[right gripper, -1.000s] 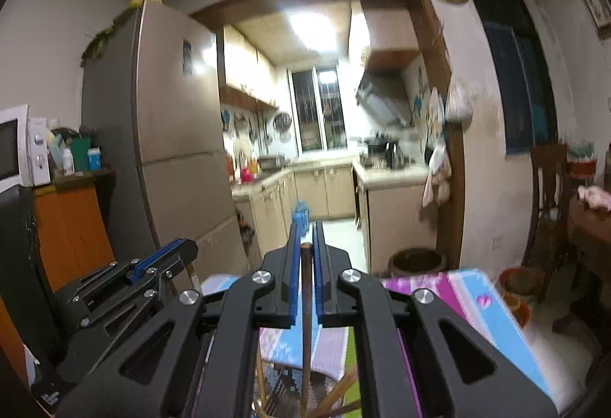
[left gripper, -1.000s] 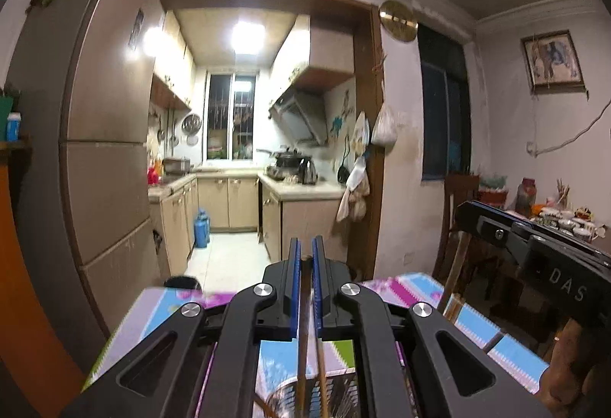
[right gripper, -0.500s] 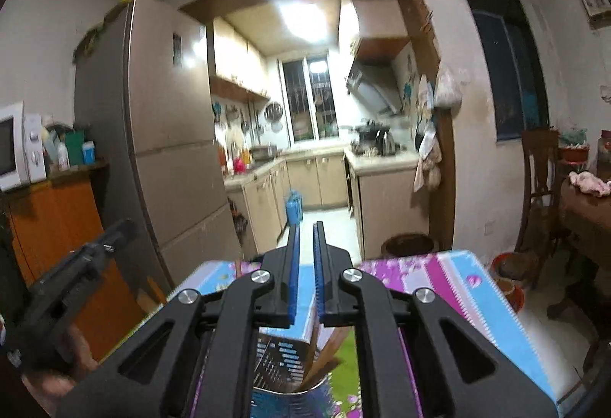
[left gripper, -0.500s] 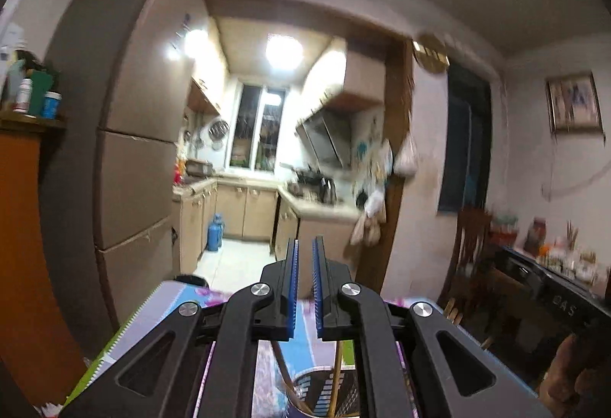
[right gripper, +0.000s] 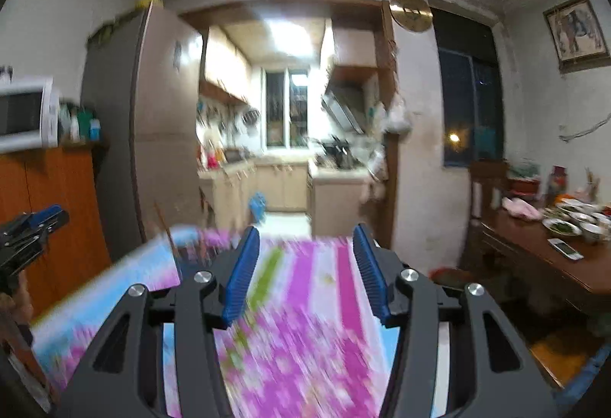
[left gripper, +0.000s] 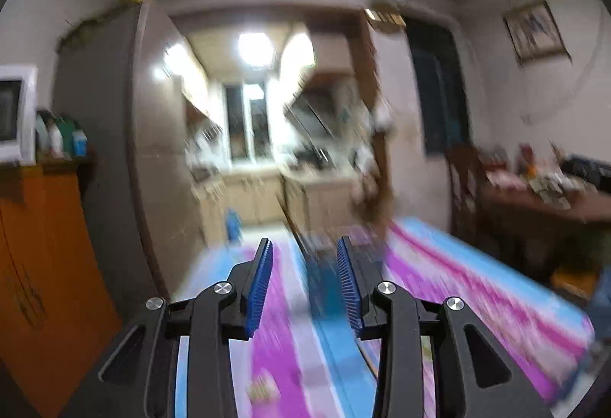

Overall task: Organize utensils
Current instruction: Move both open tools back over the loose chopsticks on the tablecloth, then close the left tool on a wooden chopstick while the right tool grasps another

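We hold our left claw [left gripper: 305, 280] nearly level with its jaws opening and nothing pinched, the blurred utensil holder [left gripper: 324, 265] with its chopstick [left gripper: 290, 223] ahead on the striped counter [left gripper: 458, 284], and our right claw [right gripper: 305, 265], likewise level, opening empty.

Left gripper [left gripper: 305, 257]: jaws apart and opening, blue ribbed pads [left gripper: 259, 288] facing each other, pointed roughly level with a slight downward tilt. Nothing was pressed between the pads; what showed through the gap was too blurred to tell. Right gripper [right gripper: 305, 246]: jaws wider than the left's, also opening, pads [right gripper: 240, 273] clear, gap empty, same near-level pose. In the right wrist view the left gripper [right gripper: 30, 227] appeared at the far left edge, seen side-on, with part of the person's hand [right gripper: 15, 303] below it. Both views heavily motion-blurred.
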Demonstrator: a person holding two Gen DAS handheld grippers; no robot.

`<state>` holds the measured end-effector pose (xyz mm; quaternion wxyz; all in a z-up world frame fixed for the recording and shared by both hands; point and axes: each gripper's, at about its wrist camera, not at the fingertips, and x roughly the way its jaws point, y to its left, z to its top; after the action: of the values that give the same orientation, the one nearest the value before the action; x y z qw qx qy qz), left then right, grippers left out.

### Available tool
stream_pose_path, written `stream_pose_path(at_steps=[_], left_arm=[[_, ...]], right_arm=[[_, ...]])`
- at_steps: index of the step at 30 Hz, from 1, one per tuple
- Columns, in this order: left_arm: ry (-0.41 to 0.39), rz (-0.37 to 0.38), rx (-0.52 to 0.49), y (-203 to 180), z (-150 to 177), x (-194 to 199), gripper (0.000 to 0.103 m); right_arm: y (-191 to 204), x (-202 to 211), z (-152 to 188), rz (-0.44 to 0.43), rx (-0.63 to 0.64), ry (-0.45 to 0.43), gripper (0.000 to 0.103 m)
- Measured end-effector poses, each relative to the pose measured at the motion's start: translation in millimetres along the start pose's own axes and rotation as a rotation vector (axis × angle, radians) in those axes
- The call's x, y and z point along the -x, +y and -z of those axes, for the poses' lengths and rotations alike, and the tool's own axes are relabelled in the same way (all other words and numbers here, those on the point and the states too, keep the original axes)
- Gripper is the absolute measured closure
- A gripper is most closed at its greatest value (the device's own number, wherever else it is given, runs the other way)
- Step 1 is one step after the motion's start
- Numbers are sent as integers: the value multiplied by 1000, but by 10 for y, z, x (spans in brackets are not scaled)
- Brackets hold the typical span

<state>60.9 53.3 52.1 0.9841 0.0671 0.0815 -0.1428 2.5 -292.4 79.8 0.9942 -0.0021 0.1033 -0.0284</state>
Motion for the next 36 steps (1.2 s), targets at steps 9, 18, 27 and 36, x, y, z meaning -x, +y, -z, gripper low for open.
stream_pose_path(at_steps=[9,18,27,36], left_arm=[[219,28,-73,-859,1412,417,51],[208,-15,-15,-1165,1647,244,51],[196,-67,17,-1163,1857,54,51],[155,-77,38,-1169,1912,38,51]], right_arm=[[148,403,1449,94,35,198,50],[512,391,2008,87,79,156,81],[533,202,2216,96,64,203,81],[530,228,2351,101,72,233,82]])
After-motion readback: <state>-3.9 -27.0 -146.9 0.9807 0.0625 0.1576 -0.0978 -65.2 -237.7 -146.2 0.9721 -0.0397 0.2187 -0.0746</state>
